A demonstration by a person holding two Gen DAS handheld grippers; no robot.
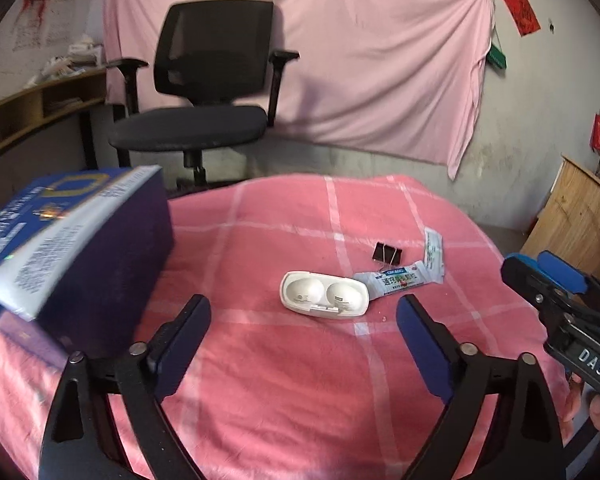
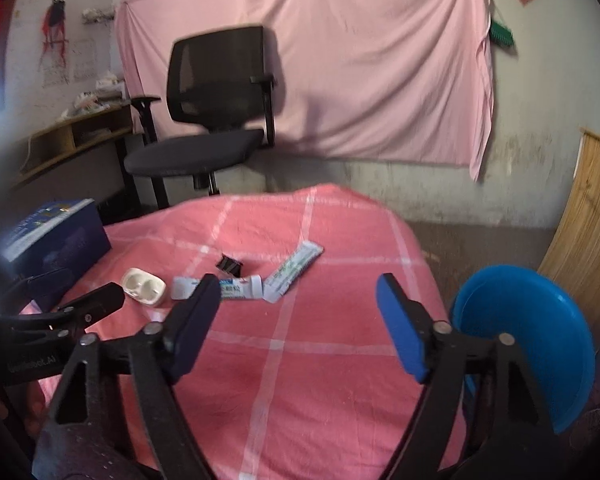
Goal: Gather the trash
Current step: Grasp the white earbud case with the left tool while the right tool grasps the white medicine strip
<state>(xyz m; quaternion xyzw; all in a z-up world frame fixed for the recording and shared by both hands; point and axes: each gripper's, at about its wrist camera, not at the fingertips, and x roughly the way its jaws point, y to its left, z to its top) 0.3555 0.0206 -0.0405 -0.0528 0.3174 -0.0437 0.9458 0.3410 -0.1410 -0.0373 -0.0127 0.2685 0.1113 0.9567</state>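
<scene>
On the pink checked cloth (image 1: 284, 380) lie a white empty plastic blister tray (image 1: 324, 293), a blue-white wrapper (image 1: 400, 280) beside it, and a long white sachet (image 1: 433, 249). The right wrist view shows the tray (image 2: 143, 286), the wrapper (image 2: 240, 290) and the sachet (image 2: 296, 270) too. My left gripper (image 1: 302, 344) is open and empty, just short of the tray. My right gripper (image 2: 298, 320) is open and empty, nearer than the wrapper; it shows at the right edge of the left wrist view (image 1: 540, 280).
A black binder clip (image 1: 387, 254) lies behind the tray. A blue box (image 1: 72, 236) stands at the table's left. A blue plastic bowl (image 2: 540, 332) sits at the table's right edge. A black office chair (image 1: 204, 92) stands behind the table.
</scene>
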